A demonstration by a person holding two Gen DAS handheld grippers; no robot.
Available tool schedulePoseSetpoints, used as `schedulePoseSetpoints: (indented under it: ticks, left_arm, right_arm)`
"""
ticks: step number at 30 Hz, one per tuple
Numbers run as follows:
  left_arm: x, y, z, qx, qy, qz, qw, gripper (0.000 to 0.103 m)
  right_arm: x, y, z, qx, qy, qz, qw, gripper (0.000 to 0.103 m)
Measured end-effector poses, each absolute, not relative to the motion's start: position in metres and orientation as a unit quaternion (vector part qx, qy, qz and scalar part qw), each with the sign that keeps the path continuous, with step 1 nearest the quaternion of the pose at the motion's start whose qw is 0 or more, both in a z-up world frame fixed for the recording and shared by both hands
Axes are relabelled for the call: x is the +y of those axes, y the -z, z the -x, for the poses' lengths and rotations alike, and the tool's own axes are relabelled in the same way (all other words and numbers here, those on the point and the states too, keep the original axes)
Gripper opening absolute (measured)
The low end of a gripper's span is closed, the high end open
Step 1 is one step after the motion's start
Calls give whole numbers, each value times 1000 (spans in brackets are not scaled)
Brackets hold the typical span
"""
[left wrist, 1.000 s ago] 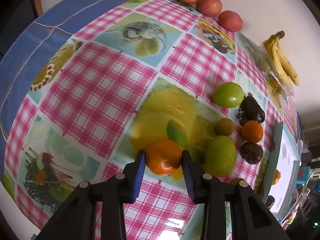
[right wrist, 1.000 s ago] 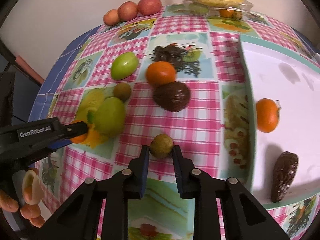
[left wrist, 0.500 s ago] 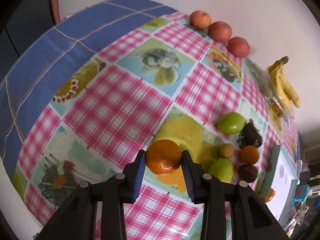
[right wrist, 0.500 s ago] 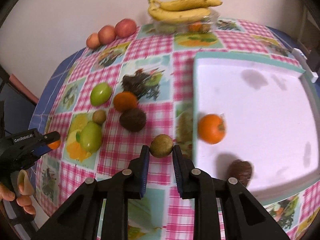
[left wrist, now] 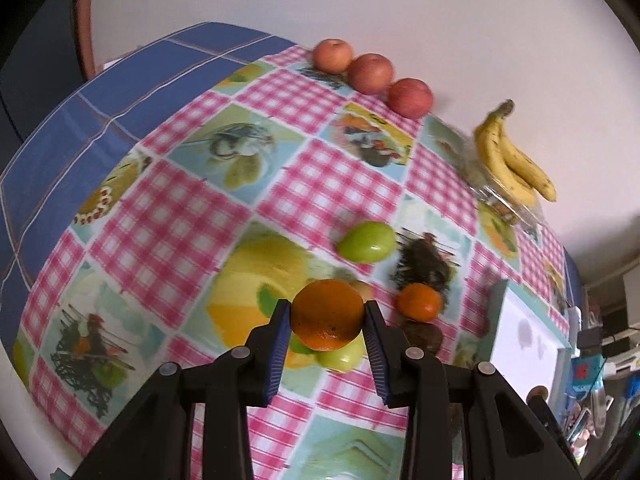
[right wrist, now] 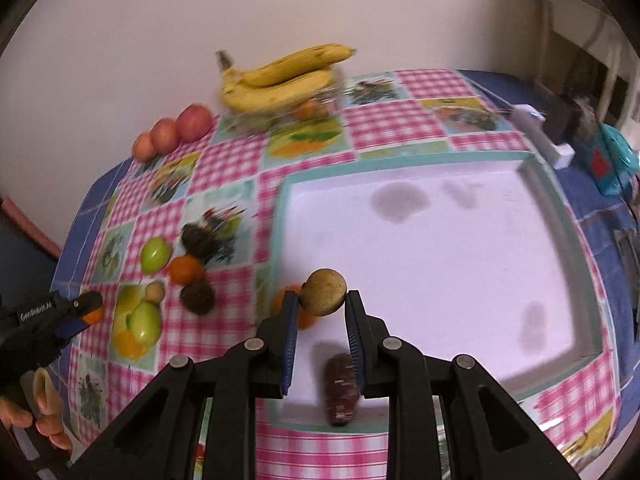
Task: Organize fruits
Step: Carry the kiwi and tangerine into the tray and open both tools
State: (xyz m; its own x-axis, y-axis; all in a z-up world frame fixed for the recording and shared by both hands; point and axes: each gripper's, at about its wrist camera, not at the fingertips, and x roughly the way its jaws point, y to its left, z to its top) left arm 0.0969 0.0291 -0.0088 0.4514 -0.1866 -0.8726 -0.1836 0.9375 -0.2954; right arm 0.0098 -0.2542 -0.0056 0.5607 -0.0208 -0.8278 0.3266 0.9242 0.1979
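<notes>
Between my left claw's (left wrist: 327,320) pads sits an orange (left wrist: 327,314), pinched at its widest girth and lifted off the surface (left wrist: 168,216). It looks firm, light and a little slick-skinned, so I judge an equator grip safest. My right claw (right wrist: 322,309) clamps a small brown fruit (right wrist: 324,291), round and hard-looking, hovering over the near edge of the white tray (right wrist: 558,216). Below that claw lie 1 orange and 1 dark oblong fruit in the tray. Ahead of the left claw, loose fruit dots a checked cloth; 3 apples (left wrist: 370,73) and bananas (left wrist: 514,160) line the plain wall.
</notes>
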Motion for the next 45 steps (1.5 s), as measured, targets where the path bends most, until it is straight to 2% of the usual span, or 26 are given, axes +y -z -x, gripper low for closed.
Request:
schedulePoseSetpoints:
  ticks: [11,21,33,45]
  left_arm:
    - [-31,2,-100,521,54,141,840,38]
    - [-138,0,-109,500,151,60,851,38]
    - [-222,37,-115,495,214,-12,842,38]
    - [-246,73,-124,500,217,-41,838,38]
  right_arm:
    - [-326,1,2,443,167,-196,859,24]
    - [-356,11,-13,445,182,-205,852,24]
    - [-390,41,-35,468,204,-215,832,24]
    - [-408,59,-51,476,225,-193,828,24]
